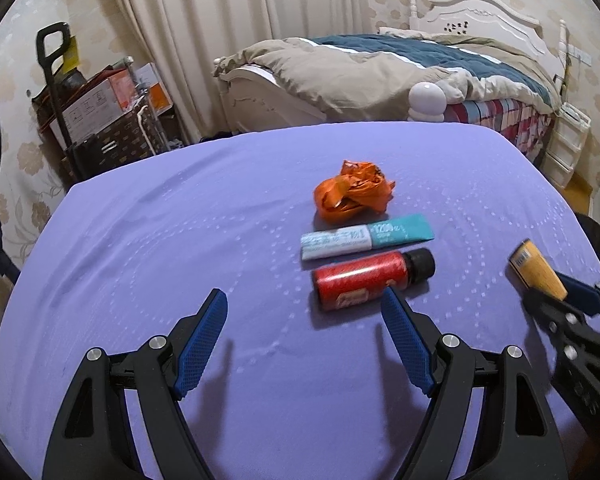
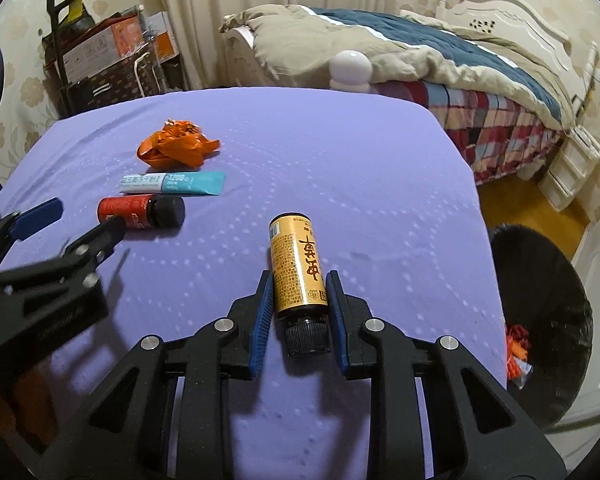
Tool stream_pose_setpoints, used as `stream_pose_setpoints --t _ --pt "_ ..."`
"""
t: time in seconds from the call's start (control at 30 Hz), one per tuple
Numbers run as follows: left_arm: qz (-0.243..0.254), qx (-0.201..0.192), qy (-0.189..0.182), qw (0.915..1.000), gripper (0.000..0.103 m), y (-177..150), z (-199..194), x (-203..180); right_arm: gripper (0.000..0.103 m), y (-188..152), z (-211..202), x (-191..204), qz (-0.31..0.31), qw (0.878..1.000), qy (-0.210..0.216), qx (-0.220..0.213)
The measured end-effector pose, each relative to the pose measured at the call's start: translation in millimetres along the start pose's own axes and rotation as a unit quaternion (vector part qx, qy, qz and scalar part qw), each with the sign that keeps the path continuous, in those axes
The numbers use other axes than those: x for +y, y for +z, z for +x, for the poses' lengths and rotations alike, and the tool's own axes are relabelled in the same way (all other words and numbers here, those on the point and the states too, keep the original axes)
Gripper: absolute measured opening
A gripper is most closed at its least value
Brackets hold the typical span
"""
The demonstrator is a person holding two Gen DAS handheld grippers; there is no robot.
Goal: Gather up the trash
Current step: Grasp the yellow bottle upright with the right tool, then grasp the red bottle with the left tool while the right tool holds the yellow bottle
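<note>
Right gripper [image 2: 298,300] pinches gold bottle [image 2: 296,264] for bin [image 2: 540,304] at 3 o'clock; left gripper [image 1: 304,328] fingers spread near red bottle [image 1: 364,280].

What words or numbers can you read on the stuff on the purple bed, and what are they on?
"1200": on the teal end of the flat sachet.
Gold bottle held in the right gripper: big dark red characters down its side, not letters I can spell out; the small print and barcode are too tiny.
Red bottle: white marks, too blurred.
White end of the sachet: print too blurred.
Orange wrapper: nothing readable.
</note>
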State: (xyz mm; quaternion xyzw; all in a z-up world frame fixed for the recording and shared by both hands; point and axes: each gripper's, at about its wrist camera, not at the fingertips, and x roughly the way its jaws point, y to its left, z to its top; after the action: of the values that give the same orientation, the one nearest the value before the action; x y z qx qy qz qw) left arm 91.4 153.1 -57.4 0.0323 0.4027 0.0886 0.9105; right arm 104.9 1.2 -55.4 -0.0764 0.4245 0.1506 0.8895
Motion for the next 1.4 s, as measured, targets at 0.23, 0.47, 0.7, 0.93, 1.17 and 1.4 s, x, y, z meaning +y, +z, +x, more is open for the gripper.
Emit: stream_pose_setpoints --t 0.23,0.47,0.7,0.93,1.17,1.4 --pt "0.030 0.003 -0.009 0.9995 0.077 9.7 9.3 -15.0 0.026 -1.8 -1.2 -5.9 0.008 1.000 0.006 -0.002" --pt "0.051 0.000 -0.044 0.9978 0.065 9.4 7.9 -21.4 0.026 -1.9 -1.2 -7.3 0.012 1.000 0.011 -0.003" --pt "0.058 0.006 -0.054 0.9969 0.056 5.3 5.6 -25.5 0.026 -2.0 -1.3 -7.3 0.012 1.000 0.011 -0.003" --pt "0.048 0.009 -0.049 0.9976 0.056 -2.4 -2.1 -25.0 0.026 -2.2 -1.6 -8.2 0.014 1.000 0.012 -0.003" --pt "0.012 0.011 -0.040 0.9991 0.056 -7.3 -7.2 -16.0 0.026 -2.4 -2.1 -8.3 0.014 1.000 0.011 -0.003" --pt "0.001 0.007 -0.039 0.9992 0.056 -12.4 -13.5 -13.9 0.026 -4.9 -4.6 -9.4 0.009 1.000 0.005 -0.004"
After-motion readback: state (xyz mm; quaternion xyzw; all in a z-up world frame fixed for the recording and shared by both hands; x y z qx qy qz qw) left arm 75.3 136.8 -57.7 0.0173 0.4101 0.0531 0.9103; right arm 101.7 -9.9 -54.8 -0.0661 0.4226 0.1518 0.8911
